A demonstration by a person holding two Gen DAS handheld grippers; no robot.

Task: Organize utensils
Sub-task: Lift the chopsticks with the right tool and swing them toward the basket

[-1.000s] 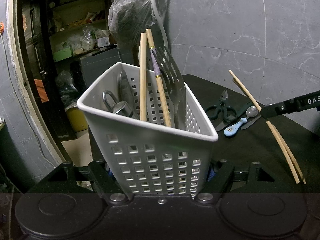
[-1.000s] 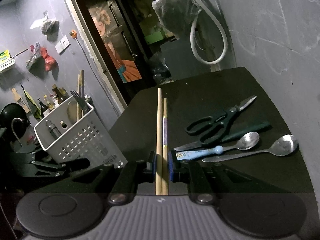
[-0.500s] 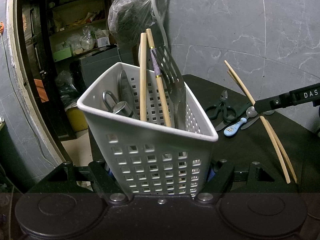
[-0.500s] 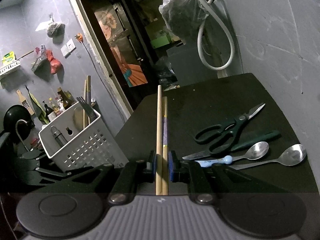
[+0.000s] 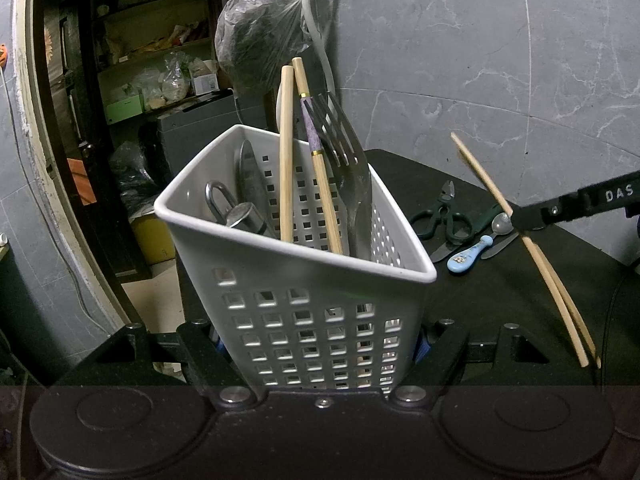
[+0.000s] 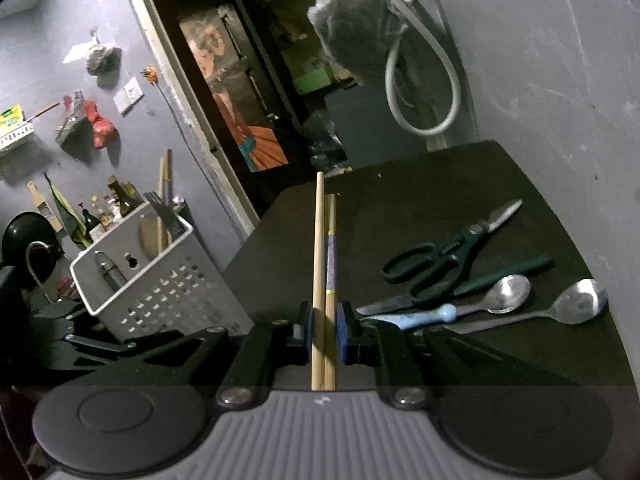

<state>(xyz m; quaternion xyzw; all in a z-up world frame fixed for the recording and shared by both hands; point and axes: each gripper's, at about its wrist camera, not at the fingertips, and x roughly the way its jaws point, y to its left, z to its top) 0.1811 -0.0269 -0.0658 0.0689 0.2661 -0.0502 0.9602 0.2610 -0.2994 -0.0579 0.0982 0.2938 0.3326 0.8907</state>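
Observation:
My left gripper (image 5: 318,344) is shut on the lower part of a white perforated basket (image 5: 280,280) and holds it upright. The basket holds two chopsticks (image 5: 286,160), a dark slotted turner (image 5: 348,168) and metal utensils (image 5: 240,216). My right gripper (image 6: 325,328) is shut on a pair of wooden chopsticks (image 6: 324,248) that point forward over the black table (image 6: 400,200). In the left wrist view the same chopsticks (image 5: 552,280) hang slanted in the right gripper (image 5: 520,220), to the right of the basket. The right wrist view shows the basket (image 6: 160,280) to the left.
On the table lie black scissors (image 6: 440,264), a green-handled knife (image 6: 500,276), a blue-handled spoon (image 6: 424,314) and two steel spoons (image 6: 580,300). A grey wall with a hose (image 6: 420,80) and a hanging bag (image 5: 260,48) stands behind. A doorway opens at the left.
The right gripper with its chopsticks has edged slightly leftward toward the basket in the left wrist view. The basket and left gripper have not moved.

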